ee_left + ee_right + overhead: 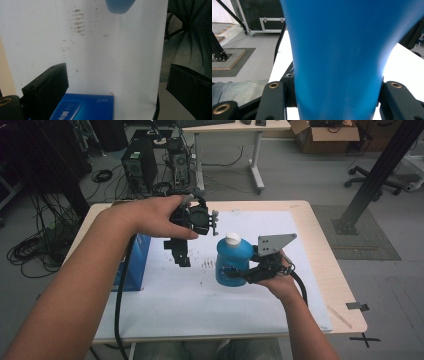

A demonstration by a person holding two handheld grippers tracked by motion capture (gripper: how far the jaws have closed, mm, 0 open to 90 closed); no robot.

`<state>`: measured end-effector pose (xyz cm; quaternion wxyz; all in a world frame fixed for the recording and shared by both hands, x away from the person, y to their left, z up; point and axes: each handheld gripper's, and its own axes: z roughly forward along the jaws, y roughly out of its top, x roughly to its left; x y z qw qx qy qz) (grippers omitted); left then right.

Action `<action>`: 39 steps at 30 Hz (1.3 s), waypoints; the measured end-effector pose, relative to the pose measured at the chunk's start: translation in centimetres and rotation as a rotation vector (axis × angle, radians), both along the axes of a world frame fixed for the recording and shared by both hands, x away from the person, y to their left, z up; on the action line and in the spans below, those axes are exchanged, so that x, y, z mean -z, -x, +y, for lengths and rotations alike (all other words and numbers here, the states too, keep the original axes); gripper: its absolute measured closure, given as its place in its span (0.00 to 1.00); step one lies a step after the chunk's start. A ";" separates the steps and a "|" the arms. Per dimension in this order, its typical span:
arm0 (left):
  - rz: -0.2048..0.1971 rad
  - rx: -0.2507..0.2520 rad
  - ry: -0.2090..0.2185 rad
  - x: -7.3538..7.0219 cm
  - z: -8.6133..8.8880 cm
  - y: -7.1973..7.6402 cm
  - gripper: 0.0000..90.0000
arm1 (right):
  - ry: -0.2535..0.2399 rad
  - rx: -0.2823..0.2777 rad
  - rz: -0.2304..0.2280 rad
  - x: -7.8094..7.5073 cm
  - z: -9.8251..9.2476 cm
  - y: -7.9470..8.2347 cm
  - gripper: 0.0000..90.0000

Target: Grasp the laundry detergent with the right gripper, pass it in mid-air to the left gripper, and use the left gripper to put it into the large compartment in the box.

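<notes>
bottle (232, 260): smooth blue plastic | table (320, 250): pale wood | sheet (200, 295): matt white paper

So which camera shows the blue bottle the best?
The high view: the whole blue bottle with its white cap shows, clamped in the right gripper. The right gripper view gives a close blue wall; the left gripper view catches just one end.

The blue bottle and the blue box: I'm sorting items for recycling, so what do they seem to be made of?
The bottle, held in the right gripper, looks like smooth, slightly glossy plastic: even blue colour, soft sheen, moulded curves, white cap. The box looks like printed cardboard with a glossy coat, going by its flat faces, sharp edges and print, though thin plastic can't be ruled out.
</notes>
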<state>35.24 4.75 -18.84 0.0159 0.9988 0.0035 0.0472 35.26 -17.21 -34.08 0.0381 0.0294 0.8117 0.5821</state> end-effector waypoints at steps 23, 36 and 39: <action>0.010 0.008 -0.026 0.1 -1.4 0.3 0.05 | 0.010 -0.057 0.016 1.7 3.5 -0.5 0.51; 0.014 0.017 -0.019 0.2 -2.0 0.6 0.05 | 0.008 -0.091 0.022 2.2 5.4 -0.4 0.50; 0.016 0.018 -0.020 0.2 -2.2 0.6 0.05 | 0.007 -0.096 0.019 2.1 5.7 -0.4 0.50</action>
